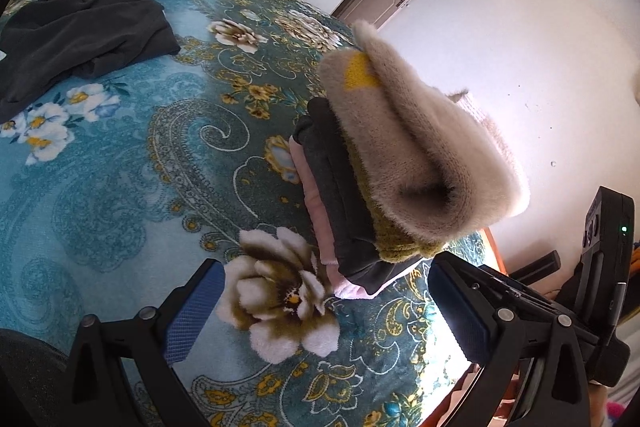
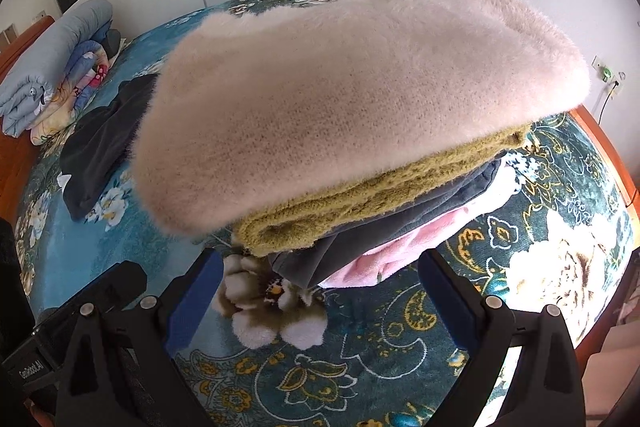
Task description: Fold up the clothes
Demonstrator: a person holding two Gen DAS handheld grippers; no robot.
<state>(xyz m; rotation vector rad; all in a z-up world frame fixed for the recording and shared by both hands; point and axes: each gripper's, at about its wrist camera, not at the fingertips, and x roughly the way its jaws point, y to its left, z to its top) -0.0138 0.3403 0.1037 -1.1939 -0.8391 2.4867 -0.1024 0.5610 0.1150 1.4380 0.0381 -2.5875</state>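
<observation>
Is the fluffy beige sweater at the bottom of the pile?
No, the beige sweater lies on top of the pile, with the green sweater, a dark grey garment and a pink one under it.

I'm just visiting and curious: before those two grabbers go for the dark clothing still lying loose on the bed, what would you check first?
1. Left gripper free: ok, open, nothing between its fingers.
2. Right gripper free: ok, open and empty.
3. Folded stack settled: ok, the fluffy beige sweater lies on the olive knit, grey garment and pink garment, with no gripper touching them.
4. Stack's place on the floral bedspread: cannot tell how close it sits to the bed edge.
5. Next item reachable: ok, the dark garment lies crumpled and uncovered, apart from the stack.
</observation>
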